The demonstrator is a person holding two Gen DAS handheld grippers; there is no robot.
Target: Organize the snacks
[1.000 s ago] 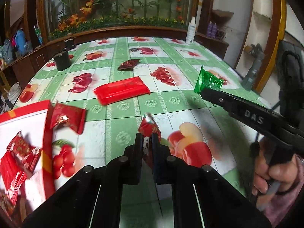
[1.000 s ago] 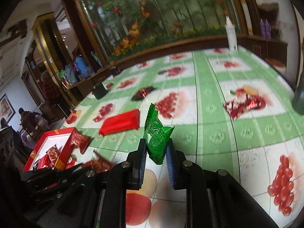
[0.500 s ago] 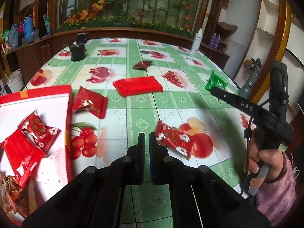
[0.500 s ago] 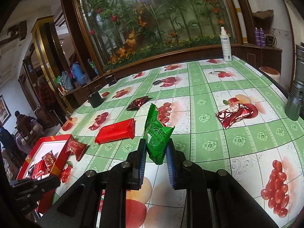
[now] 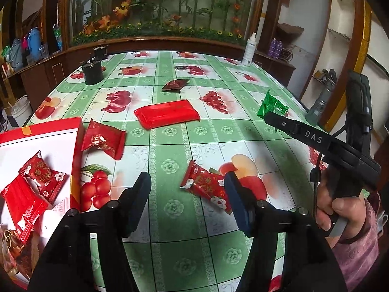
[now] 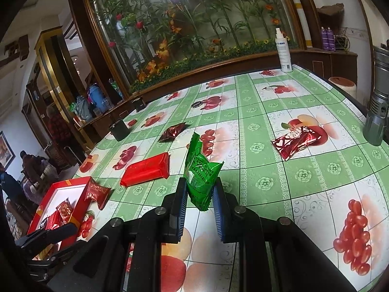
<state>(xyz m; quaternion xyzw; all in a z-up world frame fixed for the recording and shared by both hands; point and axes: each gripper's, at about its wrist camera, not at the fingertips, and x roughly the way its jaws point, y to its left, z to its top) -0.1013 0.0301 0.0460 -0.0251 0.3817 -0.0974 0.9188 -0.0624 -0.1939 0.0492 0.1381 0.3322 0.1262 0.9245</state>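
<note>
My left gripper [image 5: 187,187] is now standing with its jaws spread wide, and nothing is between them. One second ago these jaws were pinching a small red snack packet; half a second ago they were pressed together and empty. The red packet [image 5: 206,187] is now lying flat on the tablecloth [image 5: 170,146], just in front of my left jaws and closer to the right one. So I am judging that the packet slipped out, and I am opening again to take it a second time.

My right gripper [image 6: 198,194] is holding the green packet [image 6: 199,170] upright above the table; its jaws are pinching the lower part of the packet, the same as before.

The red box [image 5: 75,146] is waiting at the left, with some red packets already lying inside on its white bottom. Another red packet [image 5: 103,140] is leaning against the box edge from outside. A long red bar [image 5: 166,113], a dark red packet [image 5: 175,85] and one more shiny red packet [image 6: 297,140] are lying on the table further away.

For the task this is meaning a small step back: the dropped packet must be gripped again before it can go to the box, and many snacks are not yet sorted.
</note>
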